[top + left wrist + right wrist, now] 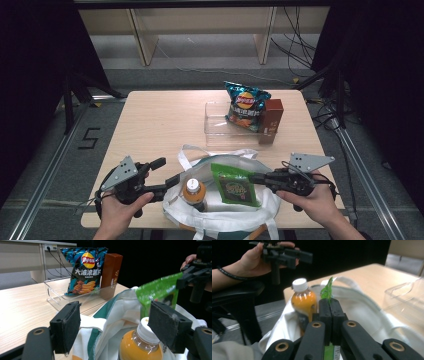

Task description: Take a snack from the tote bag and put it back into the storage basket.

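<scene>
Green snack pouch (234,185) held at right edge, lower centre of high view, over white tote bag (220,212). Left gripper (167,182), lower left: jaws spread wide, nothing held, astride bag rim. Orange juice bottle (194,192) seen upright in bag, left of pouch. Right gripper (257,177), lower right: clamped on pouch. Pouch judged light, crinkly, slippery; sealed edge best gripped.

Each hand-held black plastic claw, left (172,181) and right (256,177), carries a grey three-cornered metal plate dotted with small holes. Flat dark foam pads (72,323) line the jaws, brass-coloured rivets (282,346) mark the linkage arms, and a thin black wristband (230,275) circles the left wrist.
</scene>
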The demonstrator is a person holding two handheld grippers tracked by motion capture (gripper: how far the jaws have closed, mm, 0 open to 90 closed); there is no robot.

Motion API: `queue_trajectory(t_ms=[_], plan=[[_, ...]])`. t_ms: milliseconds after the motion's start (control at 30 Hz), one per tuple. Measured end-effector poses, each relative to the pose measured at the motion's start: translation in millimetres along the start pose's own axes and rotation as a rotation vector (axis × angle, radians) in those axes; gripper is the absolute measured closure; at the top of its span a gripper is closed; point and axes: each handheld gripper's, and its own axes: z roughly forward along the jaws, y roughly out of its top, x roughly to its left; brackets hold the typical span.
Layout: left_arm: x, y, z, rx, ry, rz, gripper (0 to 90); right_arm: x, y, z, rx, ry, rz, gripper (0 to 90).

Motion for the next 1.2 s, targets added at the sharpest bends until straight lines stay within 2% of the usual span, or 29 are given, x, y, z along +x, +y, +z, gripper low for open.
queue_trajectory(t_ms=[100,133,167,200,300,367,400,433,500,533,567,633,667,700,833,933,1033,1100,1200], plan=[[0.5,0.4,0.5,-0.012,-0.008,0.001,25.2,-0.1,4.4,-2.2,-0.024,-0.011,-0.029,90.0],[-0.4,0.8,-0.7,0.000,0.005,-0.002,25.2,0.6,6.0,-2.8,-0.031,-0.003,-0.030,90.0],[-0.4,1.0,-0.7,-0.003,0.005,-0.002,25.2,0.8,8.1,-4.3,-0.031,-0.013,-0.051,90.0],[-0.2,1.0,-0.8,-0.003,0.005,-0.002,25.2,3.1,9.5,-4.9,-0.047,-0.015,-0.039,90.0],[0.5,0.4,0.3,-0.003,-0.002,-0.003,25.2,1.1,16.0,-8.8,-0.068,-0.021,-0.085,90.0],[-0.3,0.4,0.2,0.002,0.002,-0.012,25.3,1.5,20.7,-11.1,-0.094,-0.026,-0.076,90.0],[-0.1,0.4,0.5,0.002,0.003,-0.010,25.3,-0.3,23.5,-12.7,-0.101,-0.019,-0.094,90.0],[0.5,0.6,0.8,0.000,-0.001,-0.002,25.3,1.3,25.3,-14.7,-0.106,-0.038,-0.072,90.0],[0.5,0.6,1.1,0.000,0.003,-0.007,25.3,-2.0,29.8,-17.7,-0.123,-0.042,-0.095,90.0],[0.5,0.6,1.1,-0.001,0.003,-0.008,25.3,-1.6,32.3,-19.2,-0.138,-0.055,-0.080,90.0],[0.0,0.7,1.1,-0.002,0.002,-0.013,25.3,-2.1,34.1,-20.7,-0.130,-0.050,-0.079,90.0],[-0.4,1.0,0.4,0.001,0.006,-0.011,25.3,-5.0,39.0,-22.8,-0.151,-0.067,-0.114,90.0],[0.2,1.2,0.4,0.000,0.001,-0.001,25.3,-4.4,40.7,-23.5,-0.151,-0.061,-0.107,90.0],[0.2,1.0,0.4,0.000,0.003,-0.004,25.3,-4.0,41.8,-23.5,-0.161,-0.080,-0.107,90.0],[0.5,1.1,0.5,-0.003,0.003,-0.005,25.2,-6.0,50.1,-27.5,-0.174,-0.085,-0.132,90.0],[0.7,0.8,0.3,-0.001,0.002,-0.005,25.3,-7.2,54.8,-28.4,-0.192,-0.118,-0.155,90.0],[1.7,0.4,0.6,-0.014,-0.008,0.001,25.3,-8.8,59.7,-29.4,-0.203,-0.114,-0.156,90.0],[0.5,0.8,-0.9,-0.001,0.007,-0.015,25.2,-9.7,63.9,-30.1,-0.216,-0.122,-0.157,90.0],[1.0,1.4,-1.0,-0.003,0.006,-0.005,25.3,-12.5,70.0,-31.1,-0.239,-0.133,-0.169,90.0]])
